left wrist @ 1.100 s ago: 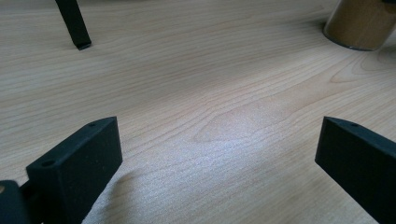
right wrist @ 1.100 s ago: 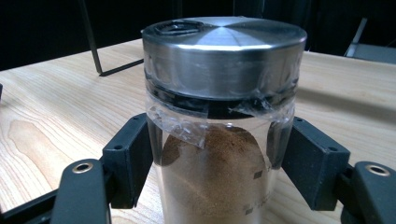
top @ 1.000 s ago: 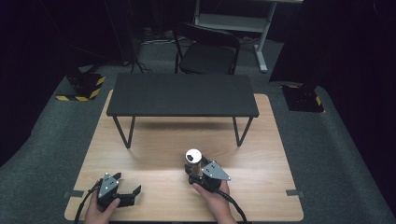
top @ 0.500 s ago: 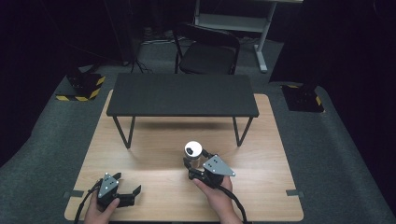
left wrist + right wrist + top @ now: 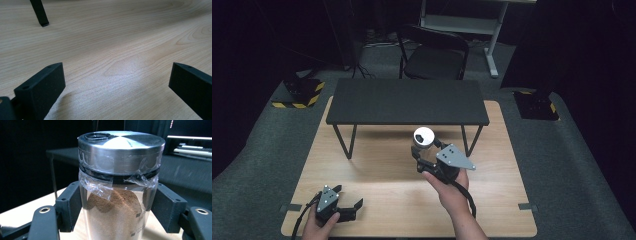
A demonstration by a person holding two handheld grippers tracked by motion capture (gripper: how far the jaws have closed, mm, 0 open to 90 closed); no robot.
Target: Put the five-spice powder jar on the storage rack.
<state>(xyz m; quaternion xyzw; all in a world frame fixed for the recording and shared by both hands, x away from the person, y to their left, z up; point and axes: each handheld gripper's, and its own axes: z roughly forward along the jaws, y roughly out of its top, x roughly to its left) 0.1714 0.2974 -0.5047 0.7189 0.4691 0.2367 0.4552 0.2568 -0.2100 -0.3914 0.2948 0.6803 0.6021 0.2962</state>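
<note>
A clear glass jar [image 5: 117, 212] of brown powder with a taped steel lid [image 5: 121, 150] stands upright between the jaws of my right gripper [image 5: 116, 207], which is shut on it. In the high view the jar [image 5: 423, 139] is held above the wooden table [image 5: 377, 185], just in front of the black bench [image 5: 407, 102], with my right gripper [image 5: 424, 155] under the person's hand. My left gripper [image 5: 349, 207] rests low near the table's front left corner, open, its jaws wide apart over bare wood [image 5: 117, 67].
The black bench spans the back half of the table on thin legs [image 5: 344, 142]; one leg foot [image 5: 42, 18] stands ahead of the left gripper. A black chair [image 5: 432, 55] and yellow-striped floor blocks [image 5: 299, 95] lie beyond the table.
My right gripper has lifted the jar and carried it forward and to the right, toward the bench's front edge. The left gripper has stayed put.
</note>
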